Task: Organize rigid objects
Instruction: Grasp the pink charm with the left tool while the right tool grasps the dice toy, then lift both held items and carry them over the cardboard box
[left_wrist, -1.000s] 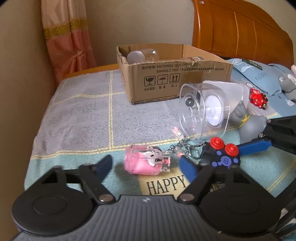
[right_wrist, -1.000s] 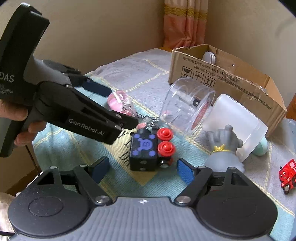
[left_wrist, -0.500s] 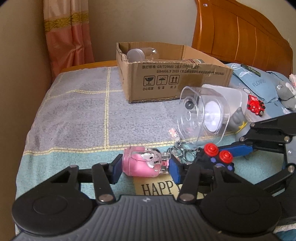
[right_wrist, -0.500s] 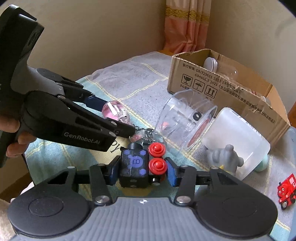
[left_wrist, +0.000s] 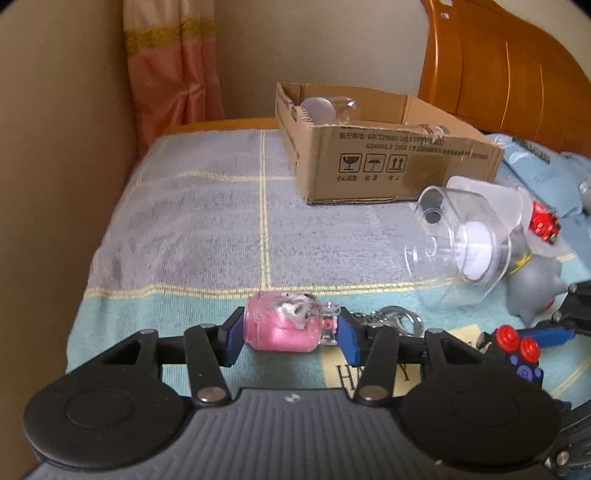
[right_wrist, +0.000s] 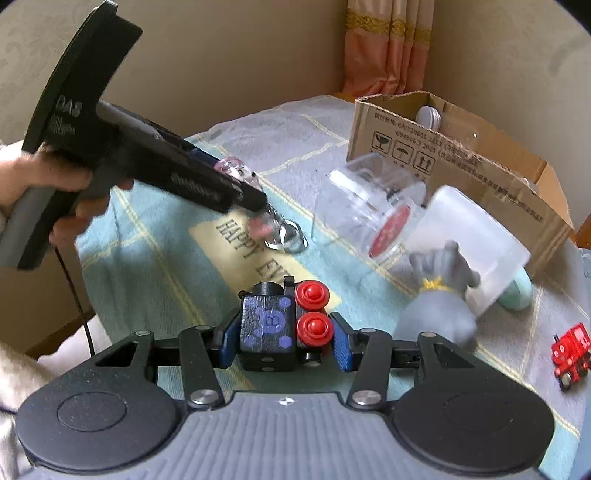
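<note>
My left gripper (left_wrist: 291, 334) is shut on a pink bottle keychain (left_wrist: 284, 326) lying on its side, with metal rings (left_wrist: 397, 319) trailing to its right. My right gripper (right_wrist: 283, 341) is shut on a black toy train (right_wrist: 275, 328) with red knobs and purple marks; it also shows in the left wrist view (left_wrist: 515, 352). The left gripper shows in the right wrist view (right_wrist: 236, 184) at the left, above the blanket. An open cardboard box (left_wrist: 388, 162) holding clear jars stands at the back.
A clear jar (left_wrist: 458, 243) and a frosted tub (right_wrist: 469, 240) lie on their sides before the box. A grey elephant figure (right_wrist: 439, 306) and a small red train (right_wrist: 570, 350) sit on the right. A wall runs along the left, a wooden headboard (left_wrist: 517, 74) behind.
Both grippers went from open to shut, the left on the pink keychain and the right on the black train. The right gripper has drawn the train to the right, away from the keychain.
</note>
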